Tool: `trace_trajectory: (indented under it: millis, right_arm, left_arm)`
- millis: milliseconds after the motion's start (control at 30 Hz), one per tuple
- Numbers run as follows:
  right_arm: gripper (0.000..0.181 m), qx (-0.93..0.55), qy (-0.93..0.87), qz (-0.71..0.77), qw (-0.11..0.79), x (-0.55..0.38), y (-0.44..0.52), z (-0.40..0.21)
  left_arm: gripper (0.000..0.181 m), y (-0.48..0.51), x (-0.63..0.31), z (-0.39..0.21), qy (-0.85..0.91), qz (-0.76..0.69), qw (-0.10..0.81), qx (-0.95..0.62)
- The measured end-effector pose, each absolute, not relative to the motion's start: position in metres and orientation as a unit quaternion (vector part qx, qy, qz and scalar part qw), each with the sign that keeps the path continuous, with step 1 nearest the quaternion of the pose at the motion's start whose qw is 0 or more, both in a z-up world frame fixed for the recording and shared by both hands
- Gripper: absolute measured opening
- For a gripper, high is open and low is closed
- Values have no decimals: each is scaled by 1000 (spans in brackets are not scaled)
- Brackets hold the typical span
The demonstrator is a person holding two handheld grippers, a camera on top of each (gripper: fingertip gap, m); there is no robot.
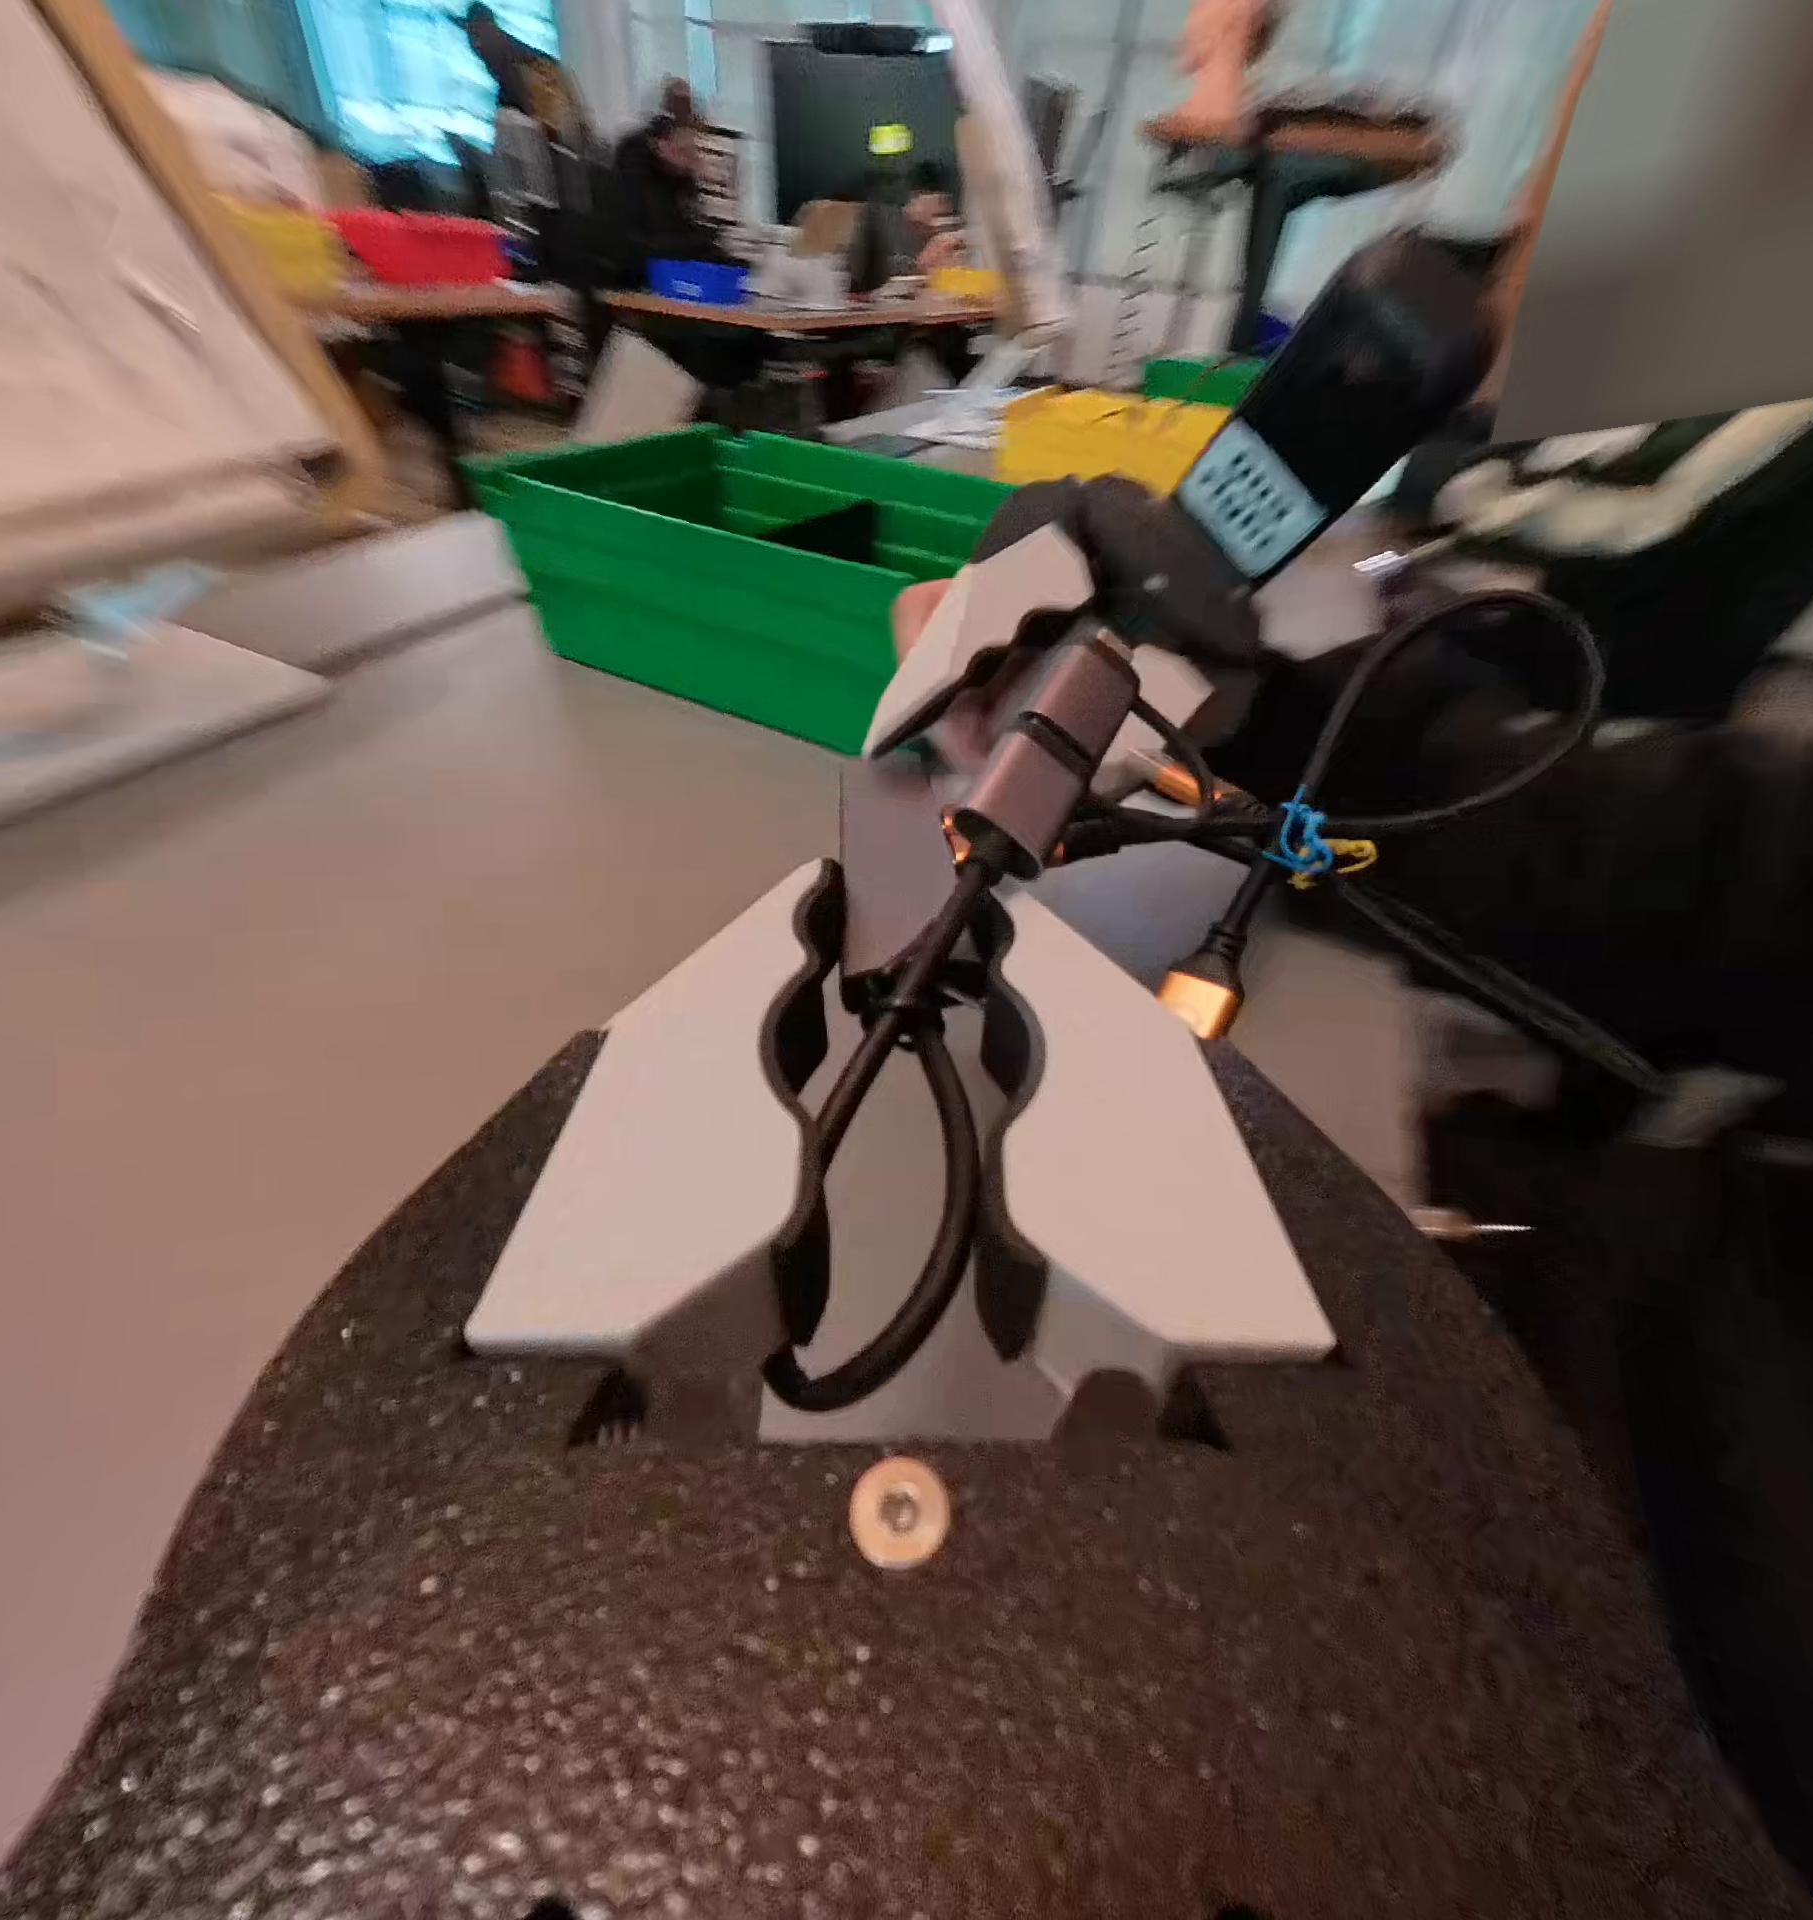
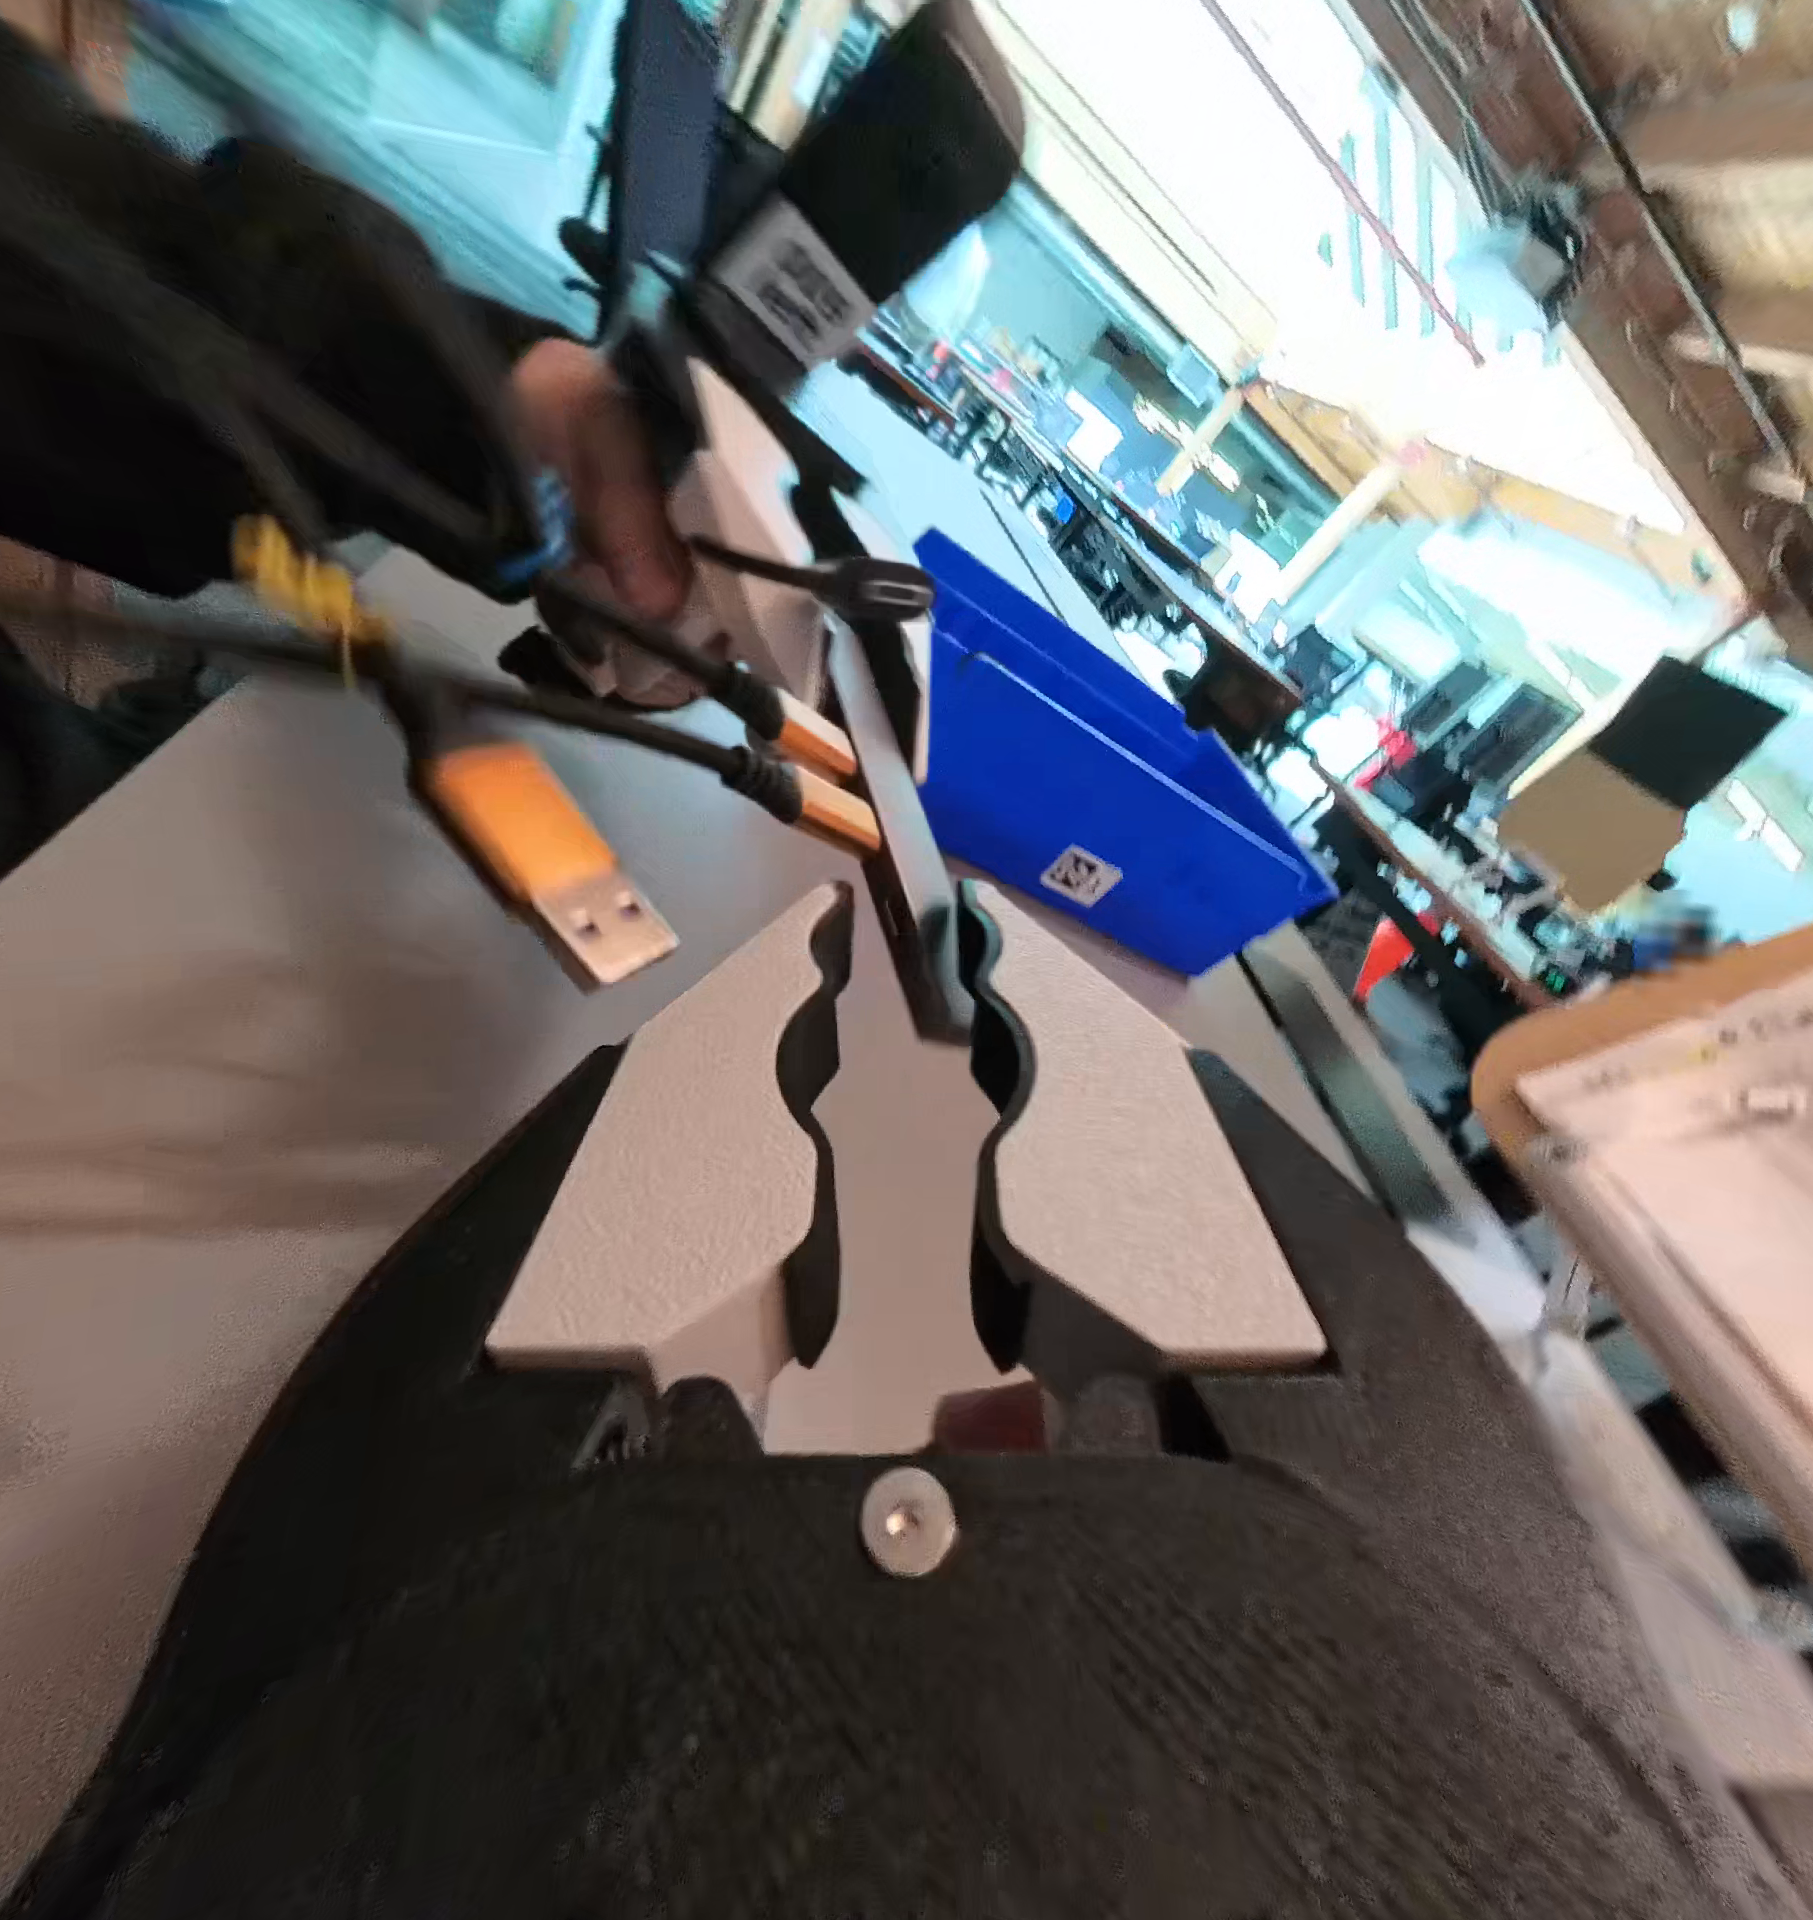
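Grey worktop [image 1: 362, 935] fills both views. From the left wrist cam there is a green bin [image 1: 694, 623] at 12 o'clock with a yellow bin [image 1: 1089, 436] behind it at 1 o'clock, both blurred. From the right wrist cam a blue bin [image 2: 1068, 790] sits at 1 o'clock on the worktop, just past the claw tips. Left claw [image 1: 912, 904] is narrow and grips the lower end of a slim grey hub [image 1: 881, 873], which stands tilted up off the worktop toward 12 o'clock. Right claw [image 2: 902, 914] is also narrow. The hub's other end lies between its tips against the right-hand finger, with a sliver of gap on the other side, so I can't tell if it's actually clamped. From this cam the hub shows edge-on, running to 11 o'clock, where a hand [image 2: 611, 488] holds the left claw's body. The hub's black tail cable [image 1: 943, 1195] loops back between the left claw's fingers and ends in a grey connector [image 1: 1047, 758] at 1 o'clock, beside the right claw's finger. Two copper-sleeved plugs [image 2: 829, 748] sit in the hub's side at 11 o'clock. One orange USB plug [image 2: 538, 821] hangs loose at 10 o'clock, above the worktop. The cable bundle is tied with a blue tie [image 1: 1302, 836] and a yellow tie [image 2: 299, 582].
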State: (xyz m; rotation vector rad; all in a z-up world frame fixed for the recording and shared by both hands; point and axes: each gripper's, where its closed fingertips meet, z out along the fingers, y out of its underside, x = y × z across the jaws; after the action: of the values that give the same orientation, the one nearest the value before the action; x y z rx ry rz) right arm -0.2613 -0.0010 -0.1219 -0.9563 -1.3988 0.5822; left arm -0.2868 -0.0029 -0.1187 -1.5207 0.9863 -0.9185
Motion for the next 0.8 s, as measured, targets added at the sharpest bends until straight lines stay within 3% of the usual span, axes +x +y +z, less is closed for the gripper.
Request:
trace_trajectory:
  millis: [133, 300, 433, 600, 667, 800]
  right_arm:
    - [42, -531, -464, 303, 641, -221, 47, -104]
    - [42, -504, -325, 447, 664, -218, 38, -46]
    - [44, -520, -443, 402, 609, -257, 15, -76]
    - [51, -518, -477, 302, 643, -261, 19, -79]
    - [32, -495, -449, 327, 668, -262, 15, -62]
    - [33, -515, -559, 283, 585, -283, -7, -104]
  left_arm:
    - [23, 21, -307, -107, 417, -177, 650, -610]
    - [23, 27, -310, -96, 412, -17, 736, -538]
    - [22, 25, -306, -91, 412, 77, 766, -487]
    - [22, 21, -300, -93, 445, 147, 763, -445]
    - [22, 19, -298, -93, 447, 147, 765, -440]
    - [22, 19, -304, -87, 424, 145, 776, -444]
